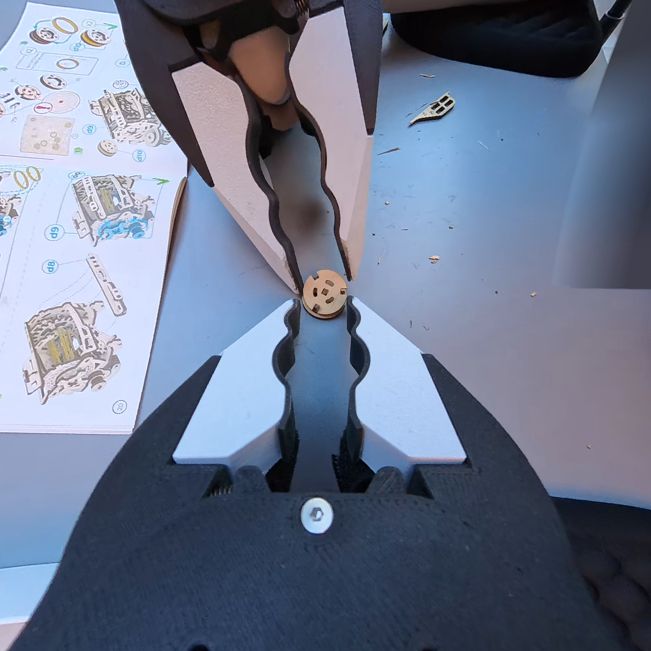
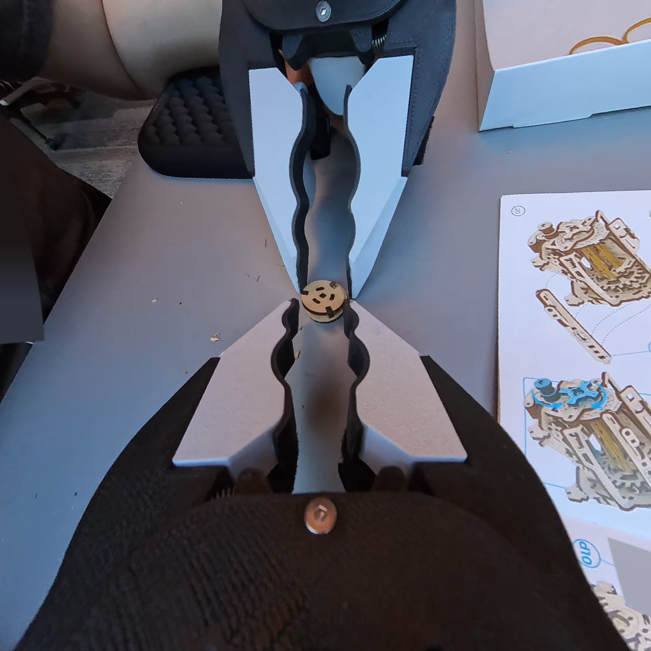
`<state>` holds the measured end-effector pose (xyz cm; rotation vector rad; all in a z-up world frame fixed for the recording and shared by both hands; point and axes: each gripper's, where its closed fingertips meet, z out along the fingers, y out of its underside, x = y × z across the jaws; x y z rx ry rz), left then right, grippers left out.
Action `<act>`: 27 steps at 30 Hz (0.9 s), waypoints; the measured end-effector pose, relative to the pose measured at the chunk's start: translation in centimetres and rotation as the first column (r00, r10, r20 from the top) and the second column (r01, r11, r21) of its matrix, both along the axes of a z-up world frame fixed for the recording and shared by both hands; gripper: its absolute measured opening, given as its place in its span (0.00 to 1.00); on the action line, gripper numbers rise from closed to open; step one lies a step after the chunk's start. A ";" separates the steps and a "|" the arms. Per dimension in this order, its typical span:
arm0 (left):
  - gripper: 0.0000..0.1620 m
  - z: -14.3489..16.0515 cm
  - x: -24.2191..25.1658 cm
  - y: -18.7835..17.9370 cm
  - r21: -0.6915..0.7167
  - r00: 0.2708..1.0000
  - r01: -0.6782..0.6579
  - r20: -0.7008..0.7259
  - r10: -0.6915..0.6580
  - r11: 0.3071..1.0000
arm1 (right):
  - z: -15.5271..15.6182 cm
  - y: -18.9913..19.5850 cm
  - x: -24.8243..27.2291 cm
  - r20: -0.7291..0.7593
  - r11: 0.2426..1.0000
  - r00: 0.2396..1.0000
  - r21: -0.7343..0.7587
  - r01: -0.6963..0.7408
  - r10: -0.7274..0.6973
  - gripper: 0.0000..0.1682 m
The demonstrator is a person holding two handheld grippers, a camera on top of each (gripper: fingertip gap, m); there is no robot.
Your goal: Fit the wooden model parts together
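Observation:
A small round wooden part [image 1: 324,294], two stacked discs with slots and a groove between them, sits between both grippers just above the grey table [image 1: 458,352]. My left gripper [image 1: 322,302] comes from the bottom of the left wrist view, and its fingertips press the part's near sides. My right gripper [image 1: 324,281] comes from the top and clamps the far sides. In the right wrist view the part [image 2: 323,301] shows between the right gripper [image 2: 320,303] below and the left gripper [image 2: 324,287] above. Both are narrowly closed on the part.
An open instruction booklet [image 1: 70,246] lies left of the grippers; it also shows in the right wrist view [image 2: 581,352]. A loose wooden offcut [image 1: 435,107] and wood chips lie on the table. A white box [image 2: 563,70] and a black bumpy pad [image 2: 190,130] stand nearby. My two grippers' fingertips are within a few centimetres of each other.

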<state>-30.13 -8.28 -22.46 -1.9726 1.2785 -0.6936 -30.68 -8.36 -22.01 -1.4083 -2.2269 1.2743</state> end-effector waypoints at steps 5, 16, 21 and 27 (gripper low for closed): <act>0.14 0.0 0.0 0.1 0.016 1.000 0.000 -0.008 0.000 1.000 | 0.2 0.0 0.0 0.006 1.000 1.000 -0.008 0.008 -0.008 0.15; 0.14 0.1 0.0 0.1 0.032 1.000 -0.003 -0.009 0.004 0.999 | 0.2 0.2 -0.3 -0.010 0.999 1.000 0.051 0.012 -0.012 0.13; 0.14 0.6 -0.1 0.3 0.051 1.000 -0.015 0.024 0.014 0.999 | 0.8 0.3 -0.3 -0.052 0.998 0.999 0.065 0.016 -0.013 0.13; 0.15 0.7 -0.4 0.6 0.055 0.999 -0.039 0.027 0.037 0.998 | 0.9 0.7 -0.6 -0.092 0.995 0.995 0.090 0.033 -0.025 0.13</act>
